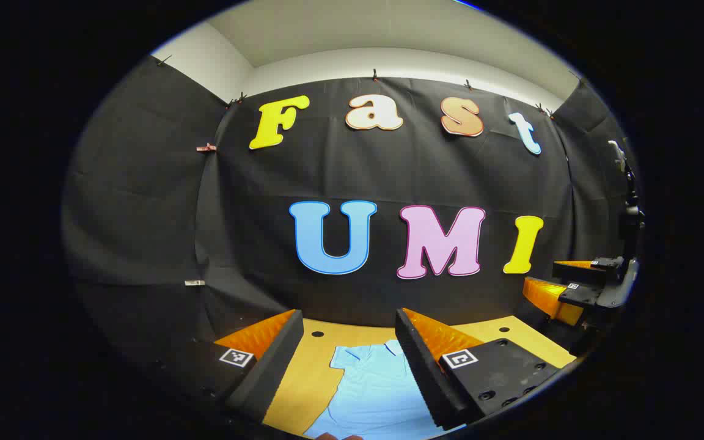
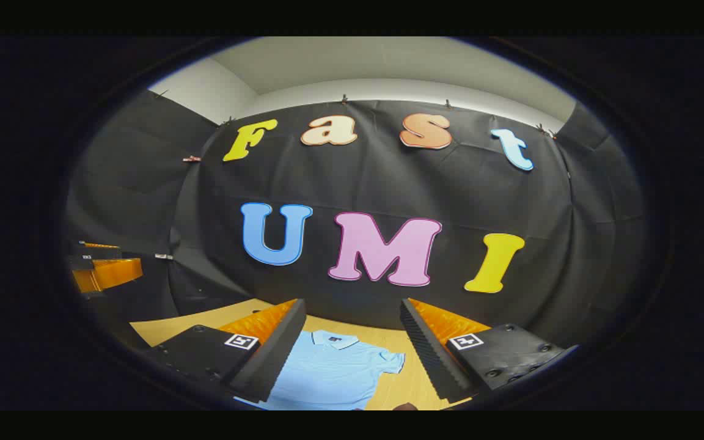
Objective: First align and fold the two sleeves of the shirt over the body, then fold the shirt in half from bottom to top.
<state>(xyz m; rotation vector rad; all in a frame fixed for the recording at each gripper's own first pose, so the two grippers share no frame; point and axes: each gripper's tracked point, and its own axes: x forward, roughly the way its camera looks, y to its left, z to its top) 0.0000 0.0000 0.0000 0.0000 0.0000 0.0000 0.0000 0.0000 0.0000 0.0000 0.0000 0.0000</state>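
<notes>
While the shirt (image 2: 327, 373) lies flat on the table (image 2: 162, 327), left gripper (image 1: 346, 348) and right gripper (image 2: 352, 342) fingers spread, empty, aloft.

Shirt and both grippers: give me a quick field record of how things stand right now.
shirt: light blue polo shirt, lying flat on the table, collar toward the booth wall
sleeves: spread out to the sides, not yet folded over the body
left gripper: open, held above the shirt, holding nothing
right gripper: open, held above the shirt, holding nothing
task stage: no fold made yet
</notes>
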